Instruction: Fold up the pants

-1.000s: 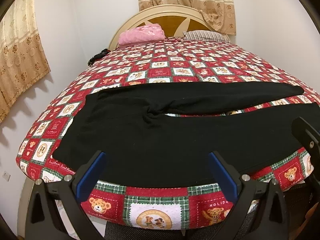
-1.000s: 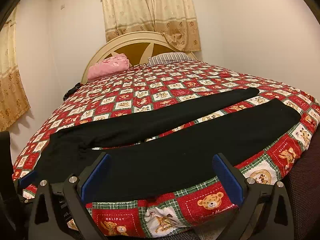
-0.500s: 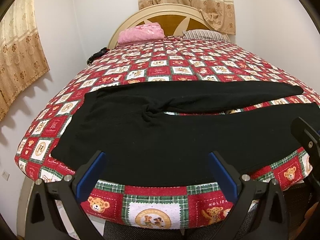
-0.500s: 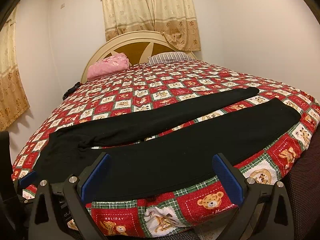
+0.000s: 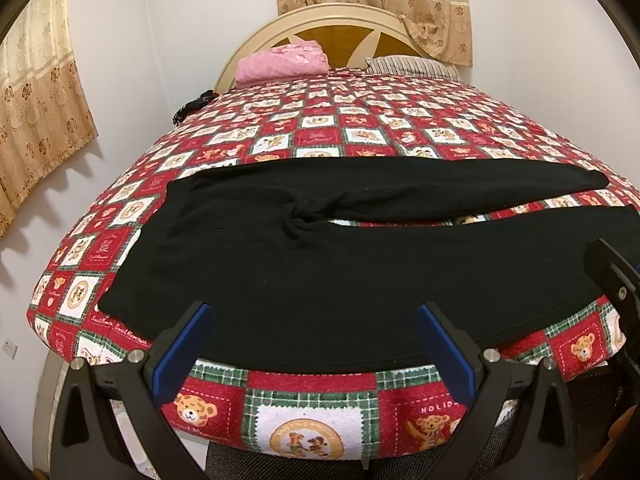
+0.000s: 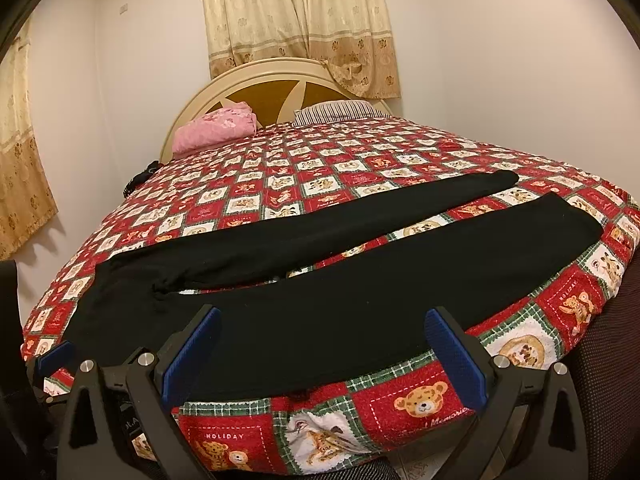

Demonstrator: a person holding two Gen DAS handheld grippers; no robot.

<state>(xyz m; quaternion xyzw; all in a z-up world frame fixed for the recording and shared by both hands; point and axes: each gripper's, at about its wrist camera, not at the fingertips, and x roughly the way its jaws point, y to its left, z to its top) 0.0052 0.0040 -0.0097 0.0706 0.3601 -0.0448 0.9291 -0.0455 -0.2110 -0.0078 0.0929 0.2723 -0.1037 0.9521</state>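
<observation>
— Where are we?

— Nothing folded yet. The black pants [image 5: 320, 272] lie flat across the bed [image 5: 312, 412], waist to my left, legs spread right. My left gripper [image 5: 314, 344] and right gripper [image 6: 320, 344] both hover at the near hem, jaws wide apart, empty.

— Next?

— I'd pinch the near leg's edge and carry it over the far leg. Plenty of open quilt beyond; the mattress edge sits right under me.

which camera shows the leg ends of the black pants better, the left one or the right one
The right wrist view. There both leg ends of the black pants lie fully in frame, apart, on the bedspread. In the left wrist view the far leg's end shows, but the near leg's end is hidden behind the right hand-held gripper.
</observation>
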